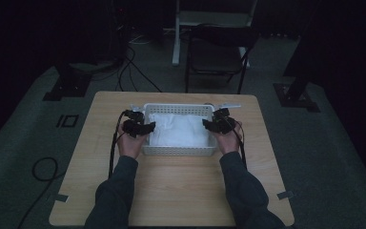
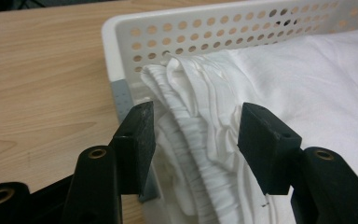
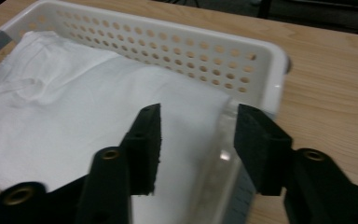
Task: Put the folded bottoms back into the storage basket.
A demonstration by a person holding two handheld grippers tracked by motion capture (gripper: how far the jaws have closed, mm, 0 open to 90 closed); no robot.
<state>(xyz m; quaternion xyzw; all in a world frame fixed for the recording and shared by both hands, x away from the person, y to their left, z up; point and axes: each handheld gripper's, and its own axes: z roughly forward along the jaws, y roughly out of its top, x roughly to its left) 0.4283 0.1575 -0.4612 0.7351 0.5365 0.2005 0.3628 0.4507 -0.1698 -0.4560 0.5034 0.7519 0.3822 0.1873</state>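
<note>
Lying folded in the basket, the white cloth looks soft and light; its bunched edge sits between the parted left tongs, the best hold. Right tongs gape, straddling the basket wall.

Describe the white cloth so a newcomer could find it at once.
Start at the light wooden table in the middle of the dark room. At its far half sits a white perforated plastic basket, flanked by the person's two black grippers. The white cloth lies folded inside it, soft and creased, with a ribbed, gathered edge at the left end, unlike the rigid, hole-dotted basket walls.
</note>
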